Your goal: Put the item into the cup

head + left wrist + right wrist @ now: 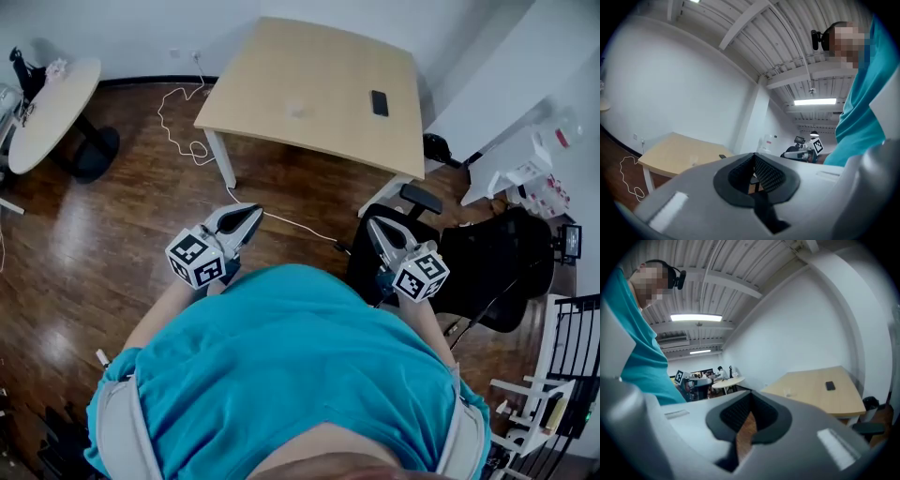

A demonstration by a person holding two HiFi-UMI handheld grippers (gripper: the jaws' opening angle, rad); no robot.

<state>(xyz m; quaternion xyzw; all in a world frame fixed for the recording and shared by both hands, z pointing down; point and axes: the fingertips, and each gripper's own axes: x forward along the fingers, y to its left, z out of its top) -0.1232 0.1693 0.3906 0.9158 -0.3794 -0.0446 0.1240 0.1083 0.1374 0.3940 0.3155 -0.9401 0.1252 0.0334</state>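
Observation:
A light wooden table stands ahead of me on the wood floor. On it sit a small clear cup and, further right, a flat black item. Both grippers are held up at my chest, well short of the table. My left gripper points toward the table's near left corner, jaws together and empty. My right gripper is shut with nothing in it. The left gripper view shows its closed tips, with the table and the item beyond. The right gripper view shows the item and the cup.
A black office chair stands to my right, just past the right gripper. A white cable trails over the floor by the table's left leg. A round white table is at far left, and a white rack at lower right.

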